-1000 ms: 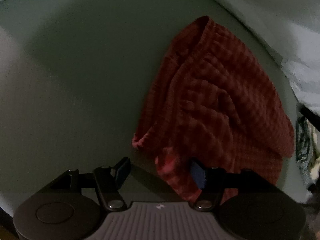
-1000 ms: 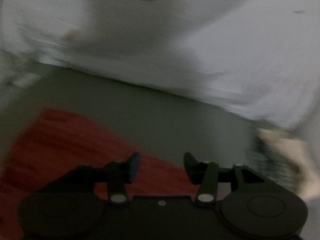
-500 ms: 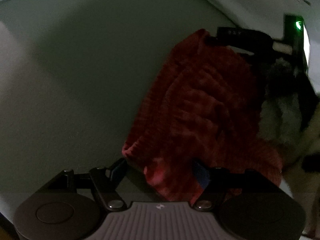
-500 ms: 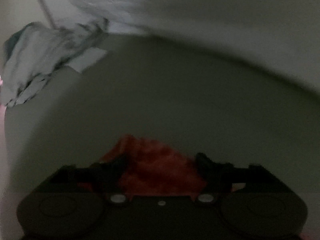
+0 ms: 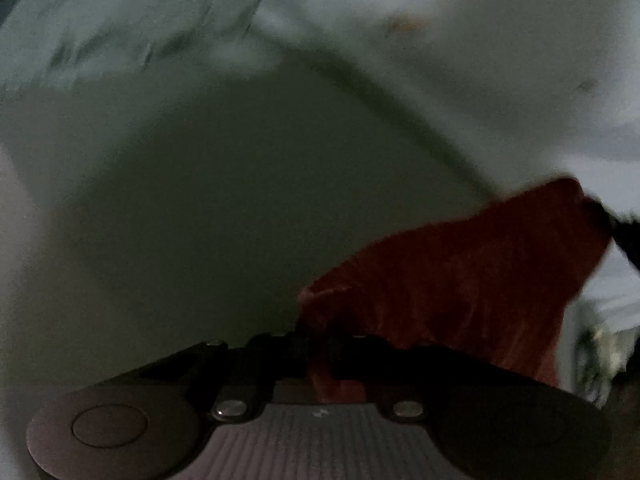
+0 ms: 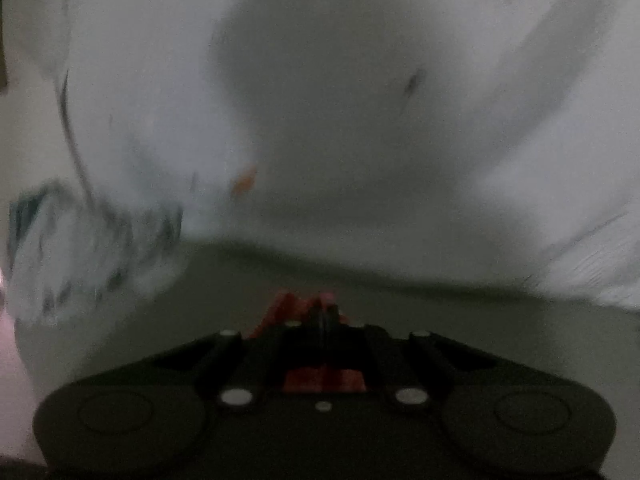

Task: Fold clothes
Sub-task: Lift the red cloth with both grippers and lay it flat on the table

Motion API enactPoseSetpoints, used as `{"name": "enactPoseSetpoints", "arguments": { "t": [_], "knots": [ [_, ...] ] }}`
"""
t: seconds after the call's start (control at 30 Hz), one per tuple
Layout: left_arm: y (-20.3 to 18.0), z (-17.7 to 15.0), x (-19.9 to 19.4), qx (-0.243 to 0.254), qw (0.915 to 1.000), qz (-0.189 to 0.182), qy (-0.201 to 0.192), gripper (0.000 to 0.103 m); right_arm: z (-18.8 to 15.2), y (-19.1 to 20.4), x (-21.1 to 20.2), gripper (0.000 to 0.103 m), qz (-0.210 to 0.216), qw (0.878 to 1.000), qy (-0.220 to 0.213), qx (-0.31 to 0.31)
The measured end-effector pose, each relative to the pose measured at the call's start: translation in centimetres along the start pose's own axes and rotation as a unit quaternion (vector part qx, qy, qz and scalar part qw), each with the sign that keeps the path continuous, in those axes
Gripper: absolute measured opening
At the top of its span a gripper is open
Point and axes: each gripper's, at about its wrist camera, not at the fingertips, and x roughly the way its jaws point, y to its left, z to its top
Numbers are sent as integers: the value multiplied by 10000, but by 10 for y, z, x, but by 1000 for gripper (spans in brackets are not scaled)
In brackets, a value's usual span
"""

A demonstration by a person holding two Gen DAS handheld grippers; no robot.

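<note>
While both grippers pinched the red knit cloth (image 5: 472, 276), it hung stretched from the left gripper (image 5: 320, 356) out to its right, above the grey surface (image 5: 208, 216). The right gripper (image 6: 326, 320) had its fingers pressed together on a corner, red showing just ahead of them. Doing it well probably meant keeping the edge taut and level, lowering evenly.

One red cloth (image 5: 460, 280) shows in both views. Two grippers appear, the left gripper (image 5: 318, 354) and the right gripper (image 6: 323, 320), each with two fingers. One white patterned sheet (image 6: 360, 80) lies behind, on one grey-green bed (image 5: 200, 220).
</note>
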Motion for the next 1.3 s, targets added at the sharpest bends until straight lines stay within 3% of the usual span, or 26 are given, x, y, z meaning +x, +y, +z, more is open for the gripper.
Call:
{"name": "enactPoseSetpoints", "arguments": {
  "t": [0.07, 0.13, 0.2, 0.33, 0.4, 0.47, 0.5, 0.77, 0.9, 1.0, 1.1, 1.2, 1.3],
  "knots": [
    [-19, 23, -32, 413, 9969, -215, -633, 7, 18, -1, -39, 1, -153, 9986, -496, 47],
    [-43, 42, -67, 947, 9852, -399, -1369, 7, 37, 3, -84, 1, -355, 9938, -1054, -30],
    [-65, 54, -105, 1435, 9657, -590, -2082, 7, 54, 9, -127, 1, -542, 9857, -1590, -96],
    [-79, 63, -197, 2014, 9185, -1159, -3200, 7, 71, 27, -214, 1, -726, 9621, -2626, -135],
    [-76, 57, -234, 2171, 9009, -1343, -3511, 7, 69, 41, -249, 1, -719, 9539, -2911, -152],
    [-71, 46, -261, 2313, 8904, -1469, -3636, 7, 59, 49, -273, 1, -719, 9517, -2984, -70],
    [-68, 42, -267, 2351, 8898, -1494, -3615, 7, 52, 53, -280, 1, -747, 9522, -2961, -51],
    [-52, 29, -263, 2340, 9156, -1404, -2953, 7, -12, 80, -345, 1, -777, 9669, -2332, 680],
    [-44, 22, -261, 2330, 9268, -1356, -2616, 7, -18, 90, -349, 1, -968, 9722, -1995, 759],
    [-54, 32, -236, 2200, 9352, -1275, -2464, 7, -9, 77, -327, 1, -934, 9723, -1952, 880],
    [-73, 45, -197, 2373, 9314, -1035, -2559, 7, 3, 52, -286, 1, -930, 9738, -1901, 838],
    [-96, 67, -135, 2510, 9332, -733, -2465, 7, 21, 22, -232, 1, -1122, 9762, -1696, 749],
    [-120, 92, -49, 2542, 9425, -241, -2158, 11, 38, -17, -157, 1, -1217, 9797, -1342, 854]
  ]
}}
